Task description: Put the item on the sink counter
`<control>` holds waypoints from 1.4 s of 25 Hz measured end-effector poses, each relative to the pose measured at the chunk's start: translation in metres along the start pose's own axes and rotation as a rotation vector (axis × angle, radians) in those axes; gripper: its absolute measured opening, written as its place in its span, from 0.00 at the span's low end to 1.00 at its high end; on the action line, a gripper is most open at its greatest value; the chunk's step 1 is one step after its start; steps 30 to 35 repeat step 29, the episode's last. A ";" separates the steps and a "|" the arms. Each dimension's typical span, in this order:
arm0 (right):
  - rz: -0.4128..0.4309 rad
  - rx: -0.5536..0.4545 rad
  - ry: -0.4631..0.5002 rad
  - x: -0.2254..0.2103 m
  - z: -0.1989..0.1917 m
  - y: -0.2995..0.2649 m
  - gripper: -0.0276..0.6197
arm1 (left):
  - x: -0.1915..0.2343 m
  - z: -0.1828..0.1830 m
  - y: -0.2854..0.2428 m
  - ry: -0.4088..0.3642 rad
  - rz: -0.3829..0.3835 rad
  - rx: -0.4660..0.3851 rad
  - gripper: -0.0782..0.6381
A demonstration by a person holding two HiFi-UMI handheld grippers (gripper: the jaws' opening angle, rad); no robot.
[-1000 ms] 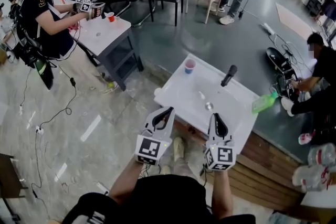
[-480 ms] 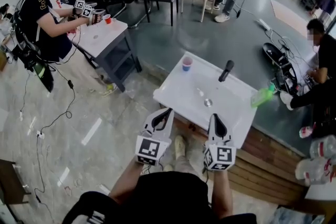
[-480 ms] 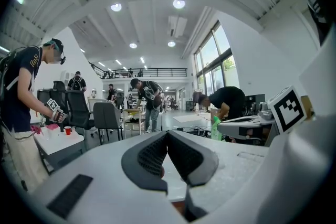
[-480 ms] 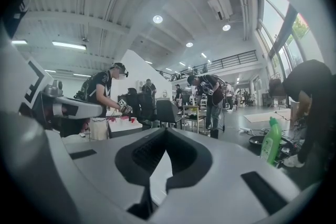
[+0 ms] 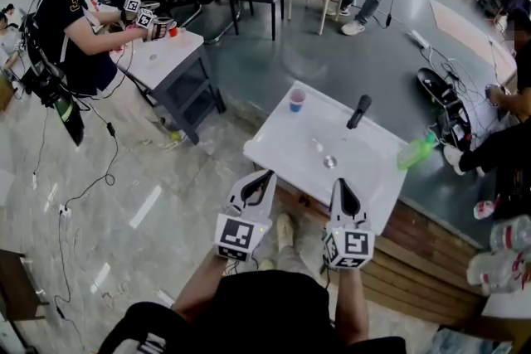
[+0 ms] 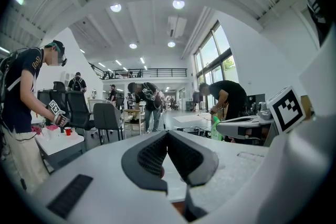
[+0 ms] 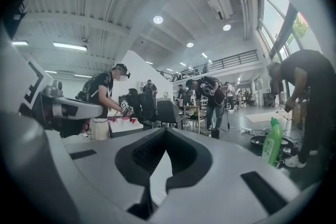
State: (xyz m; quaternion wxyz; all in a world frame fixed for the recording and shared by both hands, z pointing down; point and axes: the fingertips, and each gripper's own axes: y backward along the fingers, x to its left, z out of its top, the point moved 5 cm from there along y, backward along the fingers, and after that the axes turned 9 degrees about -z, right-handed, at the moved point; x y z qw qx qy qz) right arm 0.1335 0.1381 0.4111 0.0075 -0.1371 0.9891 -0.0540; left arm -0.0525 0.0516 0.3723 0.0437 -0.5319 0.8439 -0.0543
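1. My left gripper (image 5: 266, 176) hangs at the near edge of the sink counter (image 5: 282, 149), jaws pressed together on nothing.
2. A pink cup (image 5: 297, 100) stands on the counter's far left corner; if that is the item, it is already placed.
3. My right gripper (image 5: 341, 183) is just beside the left one, jaws likewise closed and empty.
4. A green bottle (image 5: 416, 153) sits at the counter's right edge; I cannot tell whether it is on it. If it is the item, I must reach right, open and grasp it.
5. The black faucet (image 5: 358, 112) rises between me and that bottle. Another person (image 5: 70, 21) works at a grey table (image 5: 162, 54), well apart.
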 end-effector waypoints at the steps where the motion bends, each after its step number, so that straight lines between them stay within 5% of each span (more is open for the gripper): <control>1: 0.003 -0.002 -0.001 0.000 0.000 -0.001 0.04 | 0.000 0.001 0.000 -0.002 0.003 0.000 0.11; 35: 0.009 -0.029 0.000 -0.002 0.007 0.001 0.04 | -0.004 0.001 0.002 0.009 0.008 -0.008 0.11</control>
